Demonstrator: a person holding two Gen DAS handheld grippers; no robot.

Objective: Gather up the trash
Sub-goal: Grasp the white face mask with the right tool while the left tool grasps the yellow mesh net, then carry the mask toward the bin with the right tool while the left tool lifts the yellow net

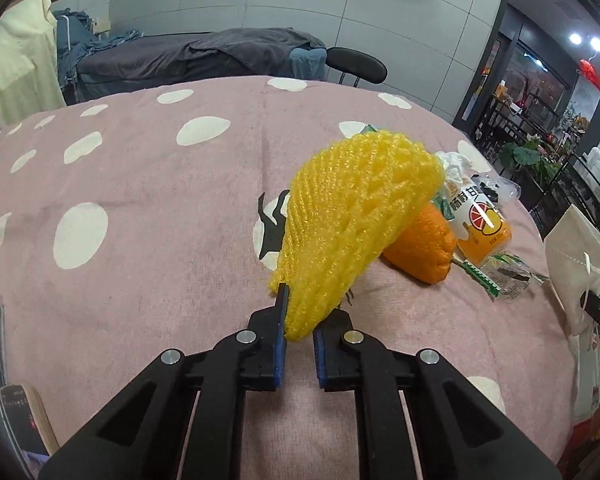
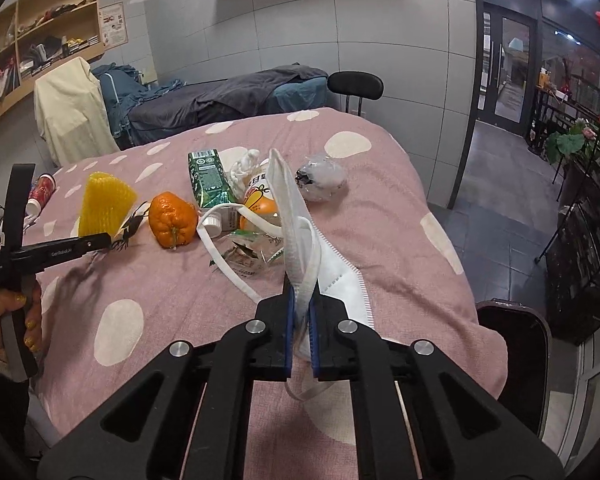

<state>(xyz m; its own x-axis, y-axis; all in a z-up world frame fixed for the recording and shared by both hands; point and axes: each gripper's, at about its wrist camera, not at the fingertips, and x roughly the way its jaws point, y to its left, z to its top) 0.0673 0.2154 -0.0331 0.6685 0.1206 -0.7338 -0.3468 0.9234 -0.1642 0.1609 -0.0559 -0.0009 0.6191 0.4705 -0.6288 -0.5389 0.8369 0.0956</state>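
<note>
A table covered in a pink cloth with white dots (image 2: 380, 220) fills both views, and a dark trash bin (image 2: 516, 344) stands off its right edge, at about four o'clock from the right gripper (image 2: 300, 320). That gripper is clamped on a white folded face mask (image 2: 296, 216), which stands up on edge toward twelve o'clock, one strap looping left. The left gripper (image 1: 300, 320) pinches the lower corner of a yellow foam fruit net (image 1: 352, 216), whose long axis slants up toward one o'clock. Both pieces appear lifted off the cloth. The bin lies on the right hand's side, so the mask likely has the shorter trip. An orange citrus fruit (image 2: 172, 220), a green carton (image 2: 208, 180) and crumpled wrappers (image 2: 322, 178) remain clustered mid-table.
</note>
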